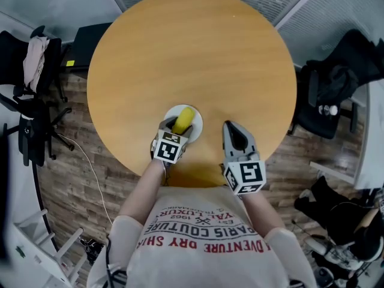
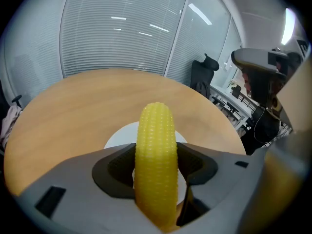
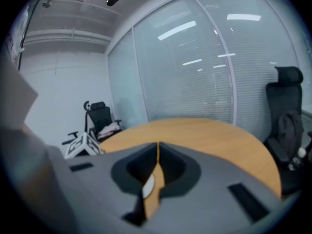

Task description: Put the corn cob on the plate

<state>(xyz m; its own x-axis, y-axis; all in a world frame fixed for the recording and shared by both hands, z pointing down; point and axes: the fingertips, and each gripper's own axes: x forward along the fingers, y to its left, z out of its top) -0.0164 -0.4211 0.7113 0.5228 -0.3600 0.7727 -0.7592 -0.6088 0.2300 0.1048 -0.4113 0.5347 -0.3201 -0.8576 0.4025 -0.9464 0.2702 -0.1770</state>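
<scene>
A yellow corn cob [image 2: 156, 160] is clamped between the jaws of my left gripper [image 2: 157, 172], sticking forward past them. In the head view the corn cob [image 1: 182, 121] hangs over the small white plate [image 1: 195, 116] near the round table's front edge, with the left gripper [image 1: 174, 132] just behind the plate. Part of the plate [image 2: 119, 135] shows under the cob. My right gripper [image 1: 230, 128] rests to the right of the plate, jaws pressed together with nothing in them. Its own view shows the shut right gripper [image 3: 157, 152] and a sliver of plate [image 3: 147, 185].
The round wooden table [image 1: 192, 59] is bare beyond the plate. Black office chairs stand at the left [image 1: 30, 95] and right [image 1: 336, 83] of the table. Glass walls with blinds [image 2: 122, 33] lie behind it.
</scene>
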